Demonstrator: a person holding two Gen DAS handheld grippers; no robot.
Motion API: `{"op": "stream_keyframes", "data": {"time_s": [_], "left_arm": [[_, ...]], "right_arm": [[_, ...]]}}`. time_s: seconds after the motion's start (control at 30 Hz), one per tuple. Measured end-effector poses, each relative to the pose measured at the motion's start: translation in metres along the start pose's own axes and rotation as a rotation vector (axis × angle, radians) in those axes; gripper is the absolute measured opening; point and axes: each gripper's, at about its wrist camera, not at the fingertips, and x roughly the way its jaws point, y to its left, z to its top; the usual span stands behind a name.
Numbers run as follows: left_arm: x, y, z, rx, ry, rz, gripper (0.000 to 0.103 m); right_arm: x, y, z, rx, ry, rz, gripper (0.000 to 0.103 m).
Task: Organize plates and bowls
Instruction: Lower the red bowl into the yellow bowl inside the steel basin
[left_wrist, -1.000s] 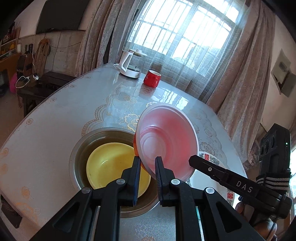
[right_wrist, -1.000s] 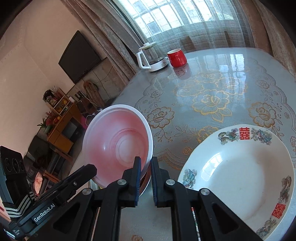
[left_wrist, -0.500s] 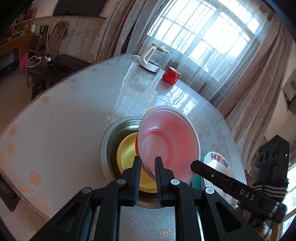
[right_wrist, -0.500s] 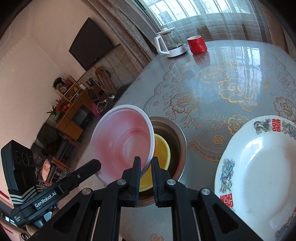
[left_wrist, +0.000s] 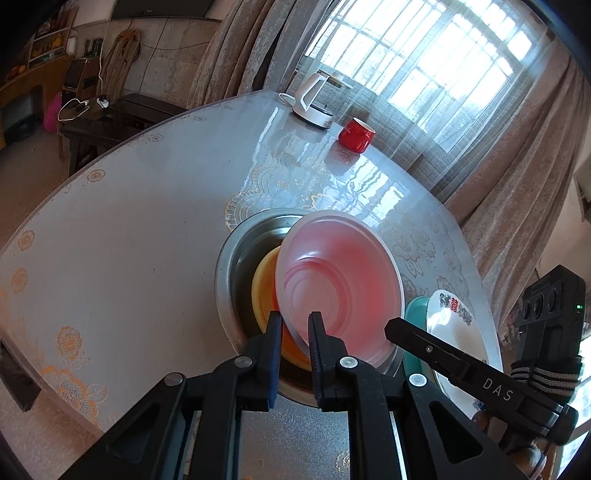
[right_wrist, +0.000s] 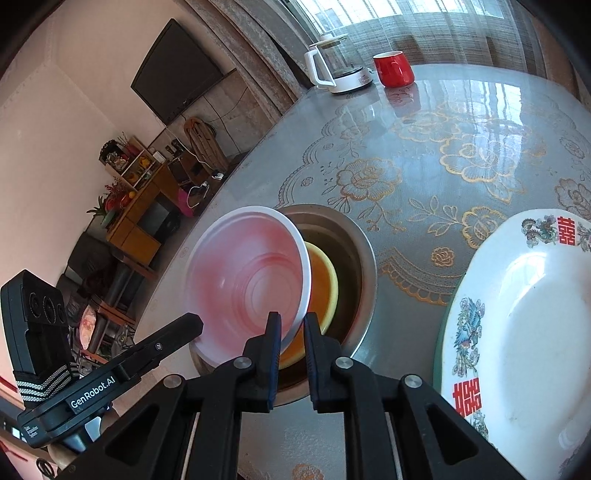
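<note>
Pink bowl (left_wrist: 340, 284); yellow bowl (right_wrist: 327, 284); white plate (right_wrist: 517, 332) with red characters; grey counter (right_wrist: 461, 155) with gold florals.

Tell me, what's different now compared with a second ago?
Both grippers, left and right, have carried the pink bowl further over the metal basin, now covering most of the yellow bowl. Both stay clamped on its rim. The white plate, kettle and red cup haven't moved.

White kettle (left_wrist: 314, 99) and red mug (left_wrist: 356, 134) side by side at far table edge (left_wrist: 129, 221) near curtained window (left_wrist: 424, 66), dark television (right_wrist: 173, 74) on wall, wooden shelf unit (right_wrist: 136, 195) below
</note>
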Motion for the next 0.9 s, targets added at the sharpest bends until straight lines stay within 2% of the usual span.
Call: {"op": "stream_keyframes", "data": {"time_s": [0.4, 0.9], "left_arm": [[0.008, 0.000, 0.000, 0.034, 0.018, 0.030, 0.014], [0.011, -0.003, -0.002, 0.083, 0.013, 0.073, 0.014]], "right_arm": [[0.000, -0.001, -0.003, -0.013, -0.003, -0.033, 0.017], [0.008, 0.000, 0.007, -0.086, -0.019, -0.144, 0.015]]}}
